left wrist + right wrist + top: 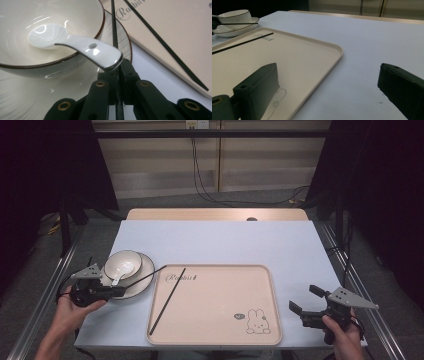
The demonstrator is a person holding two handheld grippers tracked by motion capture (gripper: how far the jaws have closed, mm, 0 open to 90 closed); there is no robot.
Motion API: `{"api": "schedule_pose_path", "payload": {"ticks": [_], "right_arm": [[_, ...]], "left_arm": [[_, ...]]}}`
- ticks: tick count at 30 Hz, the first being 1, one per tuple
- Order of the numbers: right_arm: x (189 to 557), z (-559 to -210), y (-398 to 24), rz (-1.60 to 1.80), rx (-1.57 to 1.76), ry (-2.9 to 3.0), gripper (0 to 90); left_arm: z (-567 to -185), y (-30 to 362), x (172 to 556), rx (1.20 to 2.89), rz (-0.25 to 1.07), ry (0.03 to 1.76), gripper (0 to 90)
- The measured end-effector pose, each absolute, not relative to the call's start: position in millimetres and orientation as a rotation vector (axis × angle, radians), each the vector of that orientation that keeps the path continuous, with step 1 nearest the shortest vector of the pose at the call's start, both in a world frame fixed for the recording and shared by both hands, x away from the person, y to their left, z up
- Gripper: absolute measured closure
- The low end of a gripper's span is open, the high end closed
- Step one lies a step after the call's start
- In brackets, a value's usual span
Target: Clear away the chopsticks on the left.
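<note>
My left gripper [120, 291] [119, 75] is shut on one end of a thin black chopstick [145, 276] [114, 27], which reaches over the plate's rim toward the tray. Just beside its jaws, a white ceramic spoon [117, 276] [85, 47] rests in a white bowl [122, 261] [75, 15] on a white plate [144, 281] [25, 95]. A second black chopstick [167, 300] [170, 50] [242, 43] lies slantwise on the beige tray [215, 305] [299, 57]. My right gripper [305, 298] [328, 75] stands open with nothing in it, right of the tray.
The tray carries a rabbit drawing [257, 321] at its near right corner. A pale blue table cover [225, 240] [367, 37] stretches behind and right of the tray. Metal rails run along both table sides, and cables hang at the back wall.
</note>
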State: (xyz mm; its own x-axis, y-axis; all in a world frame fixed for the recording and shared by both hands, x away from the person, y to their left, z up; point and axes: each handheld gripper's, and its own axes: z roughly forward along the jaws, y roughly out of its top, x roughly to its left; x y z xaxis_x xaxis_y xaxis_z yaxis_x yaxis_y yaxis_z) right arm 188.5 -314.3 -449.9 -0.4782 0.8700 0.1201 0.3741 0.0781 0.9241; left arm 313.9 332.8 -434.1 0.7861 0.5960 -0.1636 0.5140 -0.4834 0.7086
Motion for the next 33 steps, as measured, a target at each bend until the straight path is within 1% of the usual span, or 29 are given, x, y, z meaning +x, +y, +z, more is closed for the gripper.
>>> {"api": "schedule_pose_path", "payload": {"ticks": [15, 19, 27, 33], "right_arm": [[188.4, -449.8, -314.0, 1.395, 1.224, 1.893, 3.2], [188.6, -449.9, -314.0, 1.396, 1.219, 1.896, 3.2], [188.2, -449.7, -313.8, 1.396, 1.223, 1.895, 3.2], [187.8, -449.6, -313.7, 1.398, 1.225, 1.897, 3.2]], "left_arm": [[-429.2, 325.8, 297.8, 2.096, 0.091, 0.888, 85.6], [-425.4, 321.6, 289.9, 2.035, 0.117, 0.960, 85.7], [-414.1, 308.2, 276.7, 2.010, 0.135, 0.986, 85.6], [-414.0, 300.9, 263.6, 1.991, 0.159, 1.020, 85.6]]}}
